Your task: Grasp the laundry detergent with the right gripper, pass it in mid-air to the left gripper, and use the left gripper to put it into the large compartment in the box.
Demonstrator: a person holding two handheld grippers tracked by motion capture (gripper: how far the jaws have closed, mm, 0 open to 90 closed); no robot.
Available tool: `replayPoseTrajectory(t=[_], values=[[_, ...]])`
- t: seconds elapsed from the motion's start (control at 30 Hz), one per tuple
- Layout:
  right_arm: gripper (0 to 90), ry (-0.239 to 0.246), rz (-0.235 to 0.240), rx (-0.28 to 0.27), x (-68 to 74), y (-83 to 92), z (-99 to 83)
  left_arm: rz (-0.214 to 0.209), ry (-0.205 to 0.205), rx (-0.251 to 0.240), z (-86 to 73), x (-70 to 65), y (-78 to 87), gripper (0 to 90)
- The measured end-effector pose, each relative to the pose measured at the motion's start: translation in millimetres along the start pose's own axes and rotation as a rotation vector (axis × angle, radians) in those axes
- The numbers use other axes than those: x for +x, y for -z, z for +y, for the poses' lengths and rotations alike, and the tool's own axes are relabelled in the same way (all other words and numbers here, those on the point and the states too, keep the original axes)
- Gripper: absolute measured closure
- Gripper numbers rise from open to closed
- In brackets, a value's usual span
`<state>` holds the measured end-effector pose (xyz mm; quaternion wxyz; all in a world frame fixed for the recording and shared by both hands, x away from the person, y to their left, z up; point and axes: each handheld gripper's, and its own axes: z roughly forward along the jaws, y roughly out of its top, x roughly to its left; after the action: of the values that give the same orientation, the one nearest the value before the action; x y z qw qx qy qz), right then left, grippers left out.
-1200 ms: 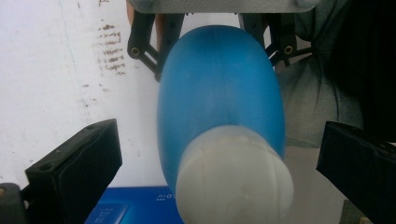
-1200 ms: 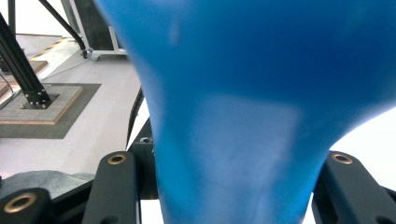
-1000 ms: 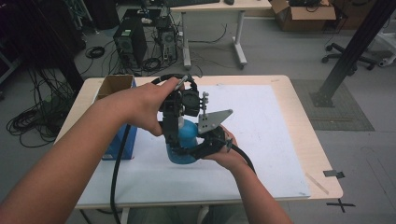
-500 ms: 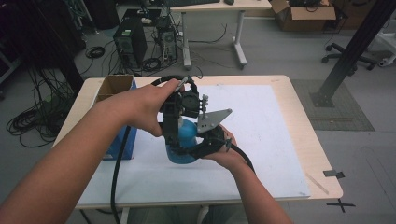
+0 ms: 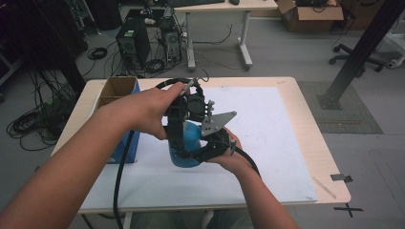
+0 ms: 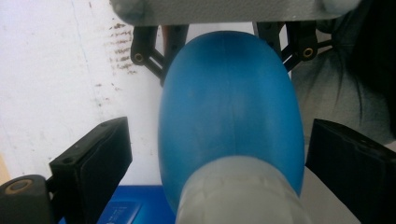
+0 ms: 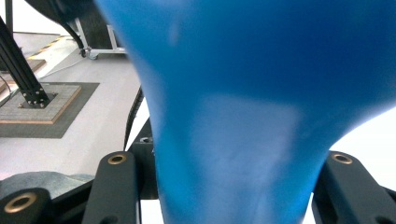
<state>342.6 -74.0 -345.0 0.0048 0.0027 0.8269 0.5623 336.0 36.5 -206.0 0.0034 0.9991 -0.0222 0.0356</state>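
At the middle of the table (image 5: 305, 119), over the white mat (image 5: 267, 124) that covers most of its top, a person holds a blue bottle (image 5: 190, 143) between two hand-held grippers. The bottle sits just left of the mat's centre, close to the near half of the table, with the blue box (image 5: 125, 143) just to its left and the open cardboard box (image 5: 114, 88) beyond that at the far left corner.

The right gripper (image 5: 210, 148) comes in from the near right and is clamped on the blue bottle; in the right gripper view its two black jaws press against either side of the bottle's narrowing body (image 7: 233, 140). The right hand (image 5: 229, 155) wraps the tool from below, its cable trailing back along the forearm.

The left gripper (image 5: 184, 112) reaches down from above, the left hand (image 5: 153, 112) closed round its body. In the left gripper view the bottle's rounded blue body (image 6: 229, 107) and a pale grey cap (image 6: 243, 196) lie between the jaws, which stand clear of it on both sides. Those jaws have just been closing, with the bottle between them, yet a gap shows on each side.

Beyond the table's far edge stand computer towers (image 5: 133, 45) amid loose cables on the grey floor (image 5: 286, 43).
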Motion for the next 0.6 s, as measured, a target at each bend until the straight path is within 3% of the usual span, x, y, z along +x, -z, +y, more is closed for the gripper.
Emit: replayPoseTrajectory(t=[0.6], values=[[46.5,0.003,-0.005,-0.011,0.5,-0.3,3.1,0.02,-0.006,0.008,0.0,-3.4,0.7,15.2]])
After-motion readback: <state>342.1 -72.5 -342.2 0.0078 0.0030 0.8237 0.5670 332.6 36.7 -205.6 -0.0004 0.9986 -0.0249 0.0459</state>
